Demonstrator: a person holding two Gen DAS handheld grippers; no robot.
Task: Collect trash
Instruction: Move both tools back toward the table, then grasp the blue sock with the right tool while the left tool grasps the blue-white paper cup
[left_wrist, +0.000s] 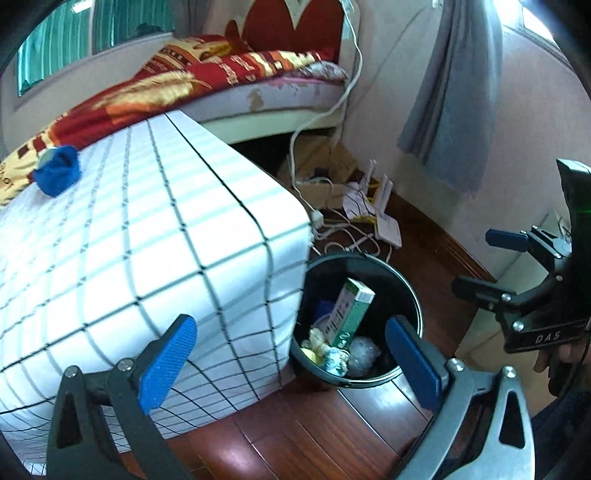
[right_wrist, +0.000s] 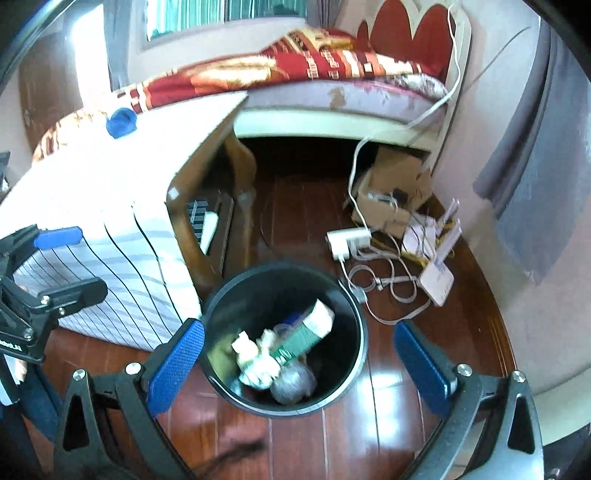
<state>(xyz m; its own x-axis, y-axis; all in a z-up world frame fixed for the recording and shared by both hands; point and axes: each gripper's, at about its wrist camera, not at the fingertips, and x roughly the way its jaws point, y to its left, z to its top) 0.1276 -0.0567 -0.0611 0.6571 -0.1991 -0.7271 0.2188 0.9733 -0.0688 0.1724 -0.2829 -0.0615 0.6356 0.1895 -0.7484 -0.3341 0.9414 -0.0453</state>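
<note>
A black bin (left_wrist: 413, 295) stands on the wood floor beside a table; it also shows in the right wrist view (right_wrist: 354, 354). Inside lie a green and white box (left_wrist: 351, 314) (right_wrist: 303, 336), crumpled paper (right_wrist: 255, 358) and a clear plastic wad (right_wrist: 293, 384). A crumpled blue piece (left_wrist: 57, 173) (right_wrist: 120, 122) lies on the table's far side. My left gripper (left_wrist: 291, 365) is open and empty, over the table corner and bin. My right gripper (right_wrist: 299, 365) is open and empty, above the bin; it also shows in the left wrist view (left_wrist: 480, 266).
The table carries a white checked cloth (left_wrist: 147, 240) (right_wrist: 110, 206). A bed with a red blanket (left_wrist: 221, 70) stands behind. A cardboard box (right_wrist: 391, 195), a power strip (right_wrist: 347, 240), a white router (right_wrist: 437, 277) and cables lie on the floor by the wall.
</note>
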